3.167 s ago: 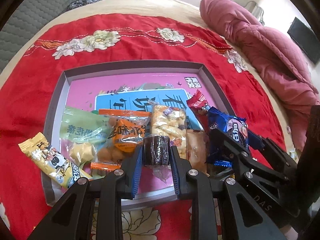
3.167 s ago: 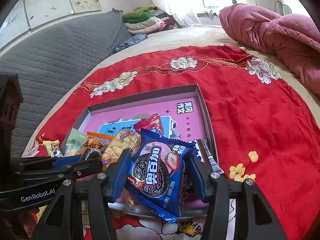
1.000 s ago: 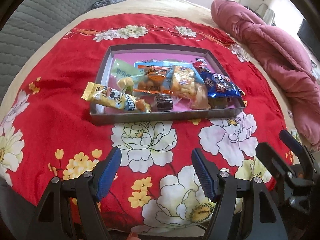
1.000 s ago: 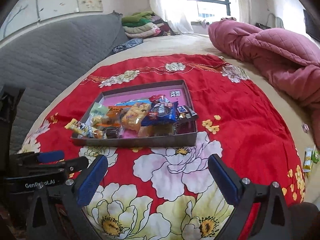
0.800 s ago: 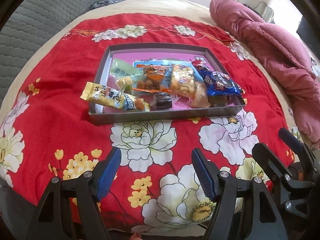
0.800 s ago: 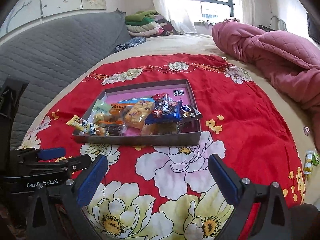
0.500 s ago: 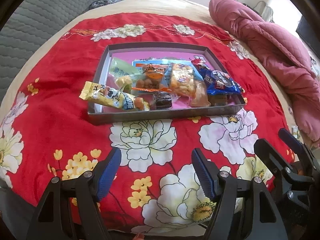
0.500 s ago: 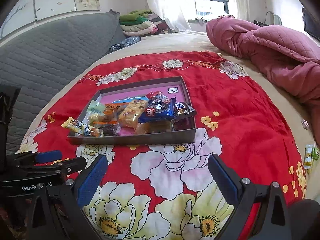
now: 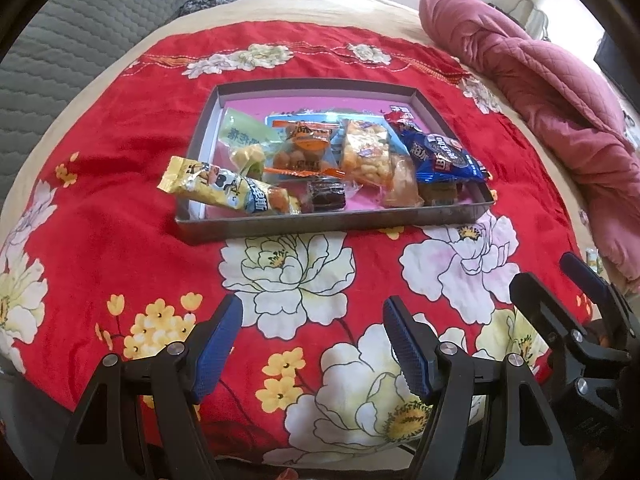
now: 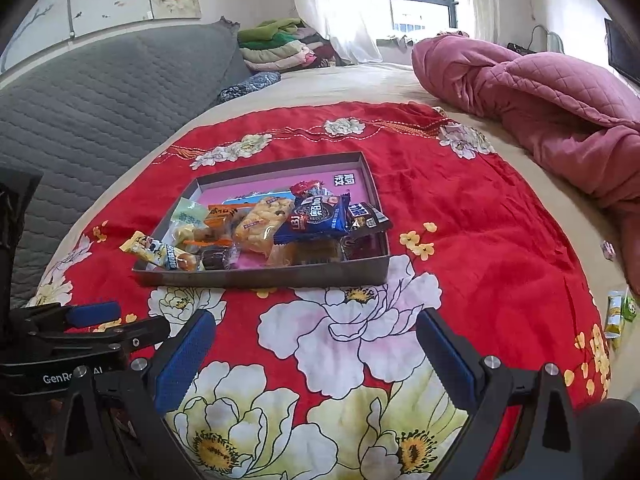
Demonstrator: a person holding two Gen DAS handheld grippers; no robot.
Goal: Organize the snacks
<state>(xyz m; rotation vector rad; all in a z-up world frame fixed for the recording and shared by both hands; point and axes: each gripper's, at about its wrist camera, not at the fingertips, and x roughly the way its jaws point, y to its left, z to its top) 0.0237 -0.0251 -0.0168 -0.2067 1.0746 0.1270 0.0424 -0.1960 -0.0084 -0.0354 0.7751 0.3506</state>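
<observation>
- While both tools hang over the red floral cloth point(image 9: 120, 168), we see the left gripper point(image 9: 312, 344) w/ jaws spread, nothing between the blue pads; same for the right gripper point(image 10: 316, 356), spread & empty.
- Snacks sit in the grey tray point(image 9: 332, 220), ahead of both tools & well apart from them; tray's long axis runs across our view.
- L to R in the tray: yellow bar point(image 9: 224, 190) hanging over the left rim; green packet point(image 9: 244, 136); orange packet point(image 9: 306, 148); dark cookie point(image 9: 326, 196); puffed snack point(image 9: 366, 154); blue cookie pack point(image 9: 444, 158) at the right end.
- We judge the left tool nearer the yellow bar, the right nearer the blue pack point(image 10: 318, 216); neither clearly closer to the tray overall.
- Only the right view shows a small yellow-green packet point(image 10: 618, 312) lying loose off the cloth's right edge, prob. next to collect; the left view barely catches it.
</observation>
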